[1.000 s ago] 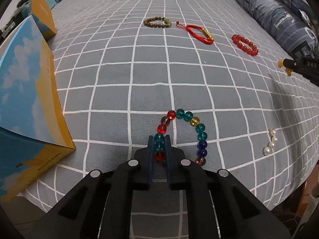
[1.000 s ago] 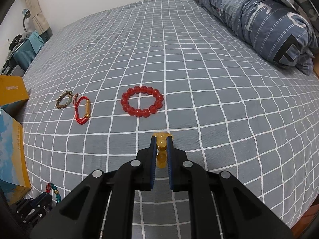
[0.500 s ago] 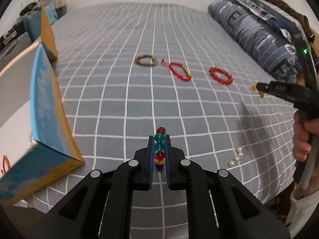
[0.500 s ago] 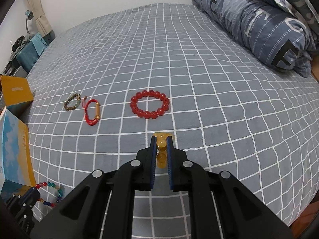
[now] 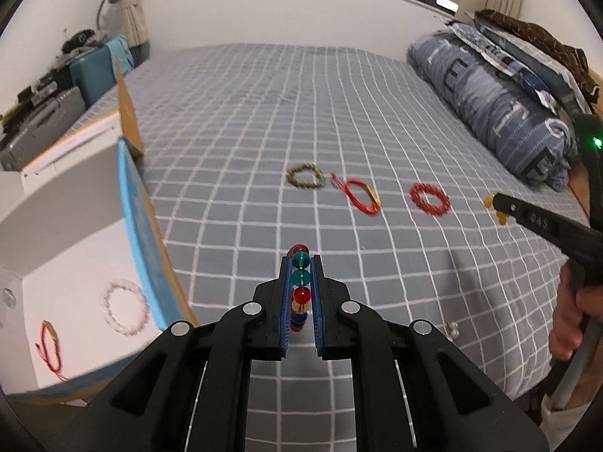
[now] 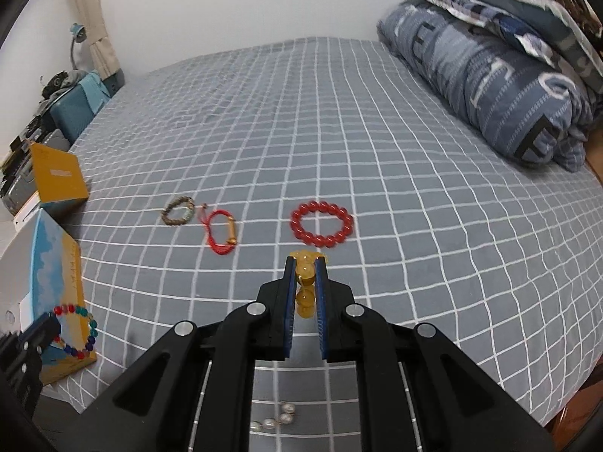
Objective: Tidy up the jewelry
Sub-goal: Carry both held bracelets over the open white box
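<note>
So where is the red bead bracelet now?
The red bead bracelet lies on the bed, centre of the right wrist view, right of the red cord bracelet.

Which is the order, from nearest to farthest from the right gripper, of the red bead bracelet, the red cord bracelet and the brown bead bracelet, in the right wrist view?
From the right gripper:
1. Red bead bracelet, just ahead.
2. Red cord bracelet, ahead-left.
3. Brown bead bracelet, farthest left.

Both cameras sit on the tongs, close above the bed [image 5: 301,113], looking down toward 12 o'clock. Both see the red bead bracelet [image 6: 322,224].
</note>
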